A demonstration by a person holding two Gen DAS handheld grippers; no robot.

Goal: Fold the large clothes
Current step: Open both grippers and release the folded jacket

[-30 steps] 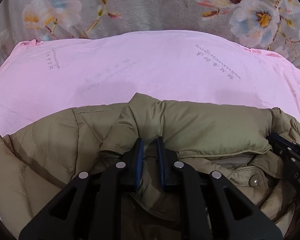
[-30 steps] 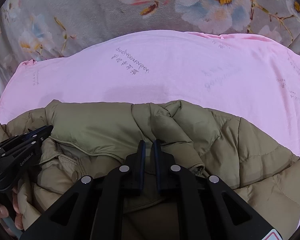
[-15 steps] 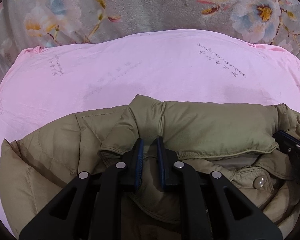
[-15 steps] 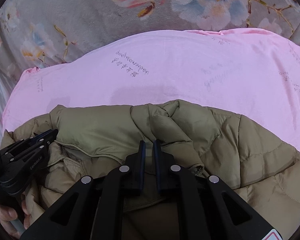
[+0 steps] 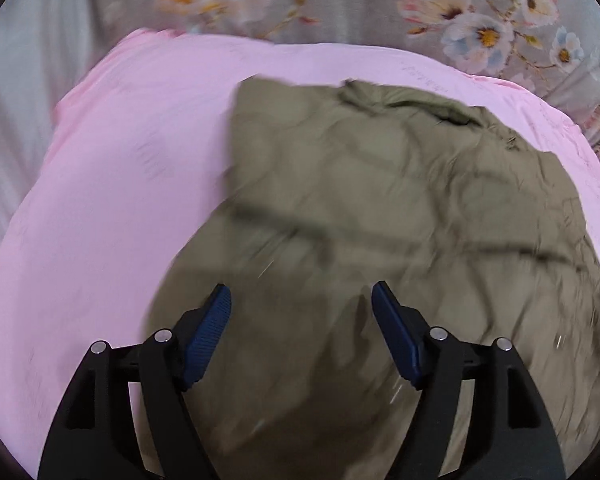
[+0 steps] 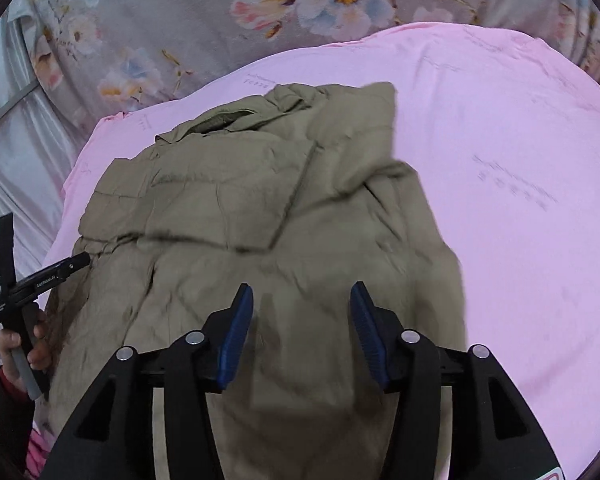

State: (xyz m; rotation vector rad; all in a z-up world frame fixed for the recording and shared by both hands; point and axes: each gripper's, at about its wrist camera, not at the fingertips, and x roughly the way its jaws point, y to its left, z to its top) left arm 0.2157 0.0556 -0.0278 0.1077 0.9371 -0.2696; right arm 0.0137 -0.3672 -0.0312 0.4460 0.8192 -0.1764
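The olive puffer jacket (image 5: 400,208) lies folded on the pink sheet (image 5: 112,184), bare sheet open all round it. Left tool (image 5: 300,308) and right tool (image 6: 302,304) hang over its near edge, jaws opening, pads clear of the cloth. Faint print on the sheet is unreadable. A hand (image 6: 22,346) grips the left tool's handle.

Bare pink sheet (image 5: 100,208) left of the olive jacket (image 5: 400,208): open passage. Likewise wide bare sheet on the jacket's right, right wrist view. Jacket bulk fills the middle. Left gripper (image 6: 66,266) sits at jacket's left edge, crowding that side. Floral blanket (image 6: 204,20) beyond, unobstructed.
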